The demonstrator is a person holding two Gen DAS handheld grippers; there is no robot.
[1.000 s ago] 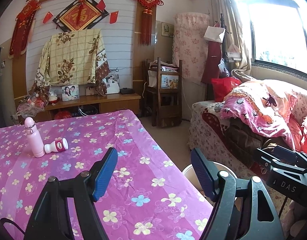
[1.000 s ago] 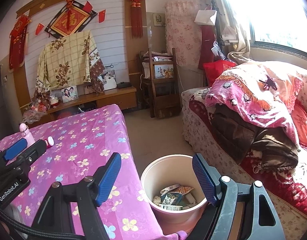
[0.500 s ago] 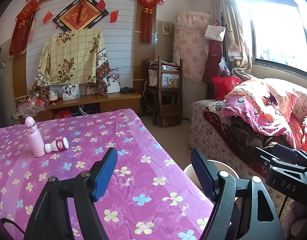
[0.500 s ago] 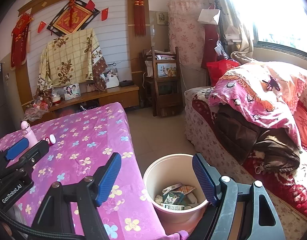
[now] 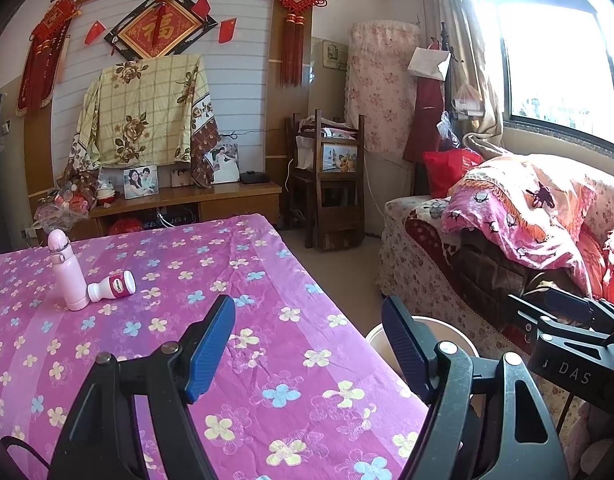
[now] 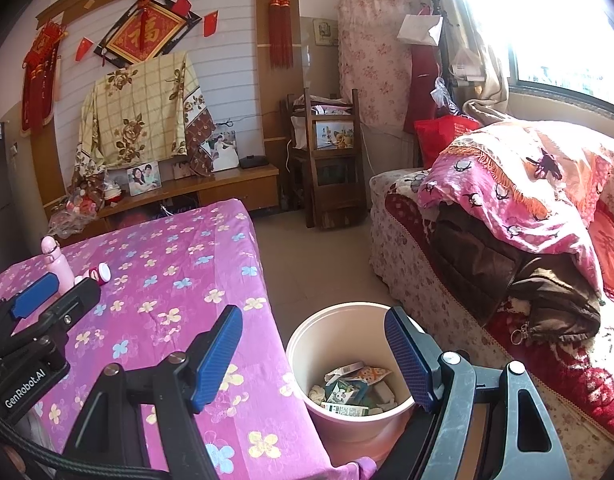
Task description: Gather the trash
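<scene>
A small white bottle with a red label (image 5: pixel 112 286) lies on its side on the table with the purple flowered cloth (image 5: pixel 267 288), against an upright pink flask (image 5: pixel 67 270). Both also show in the right wrist view, the bottle (image 6: pixel 97 274) and the flask (image 6: pixel 57 262). A cream bin (image 6: pixel 307 344) stands on the floor at the table's right edge and holds several wrappers and cartons (image 6: pixel 353 390). My left gripper (image 5: pixel 307 344) is open and empty over the table's near right part. My right gripper (image 6: pixel 313 350) is open and empty above the bin.
A sofa piled with pink blankets and dark clothes (image 6: pixel 507 220) runs along the right. A wooden chair (image 5: pixel 333 184) and a low cabinet with photo frames (image 5: pixel 187 200) stand at the back wall. Bare floor (image 6: pixel 307 248) lies between table and sofa.
Both grippers have drawn back a little from the table's far end and stayed open. The right view has tilted slightly. The bottle and flask have not moved.
</scene>
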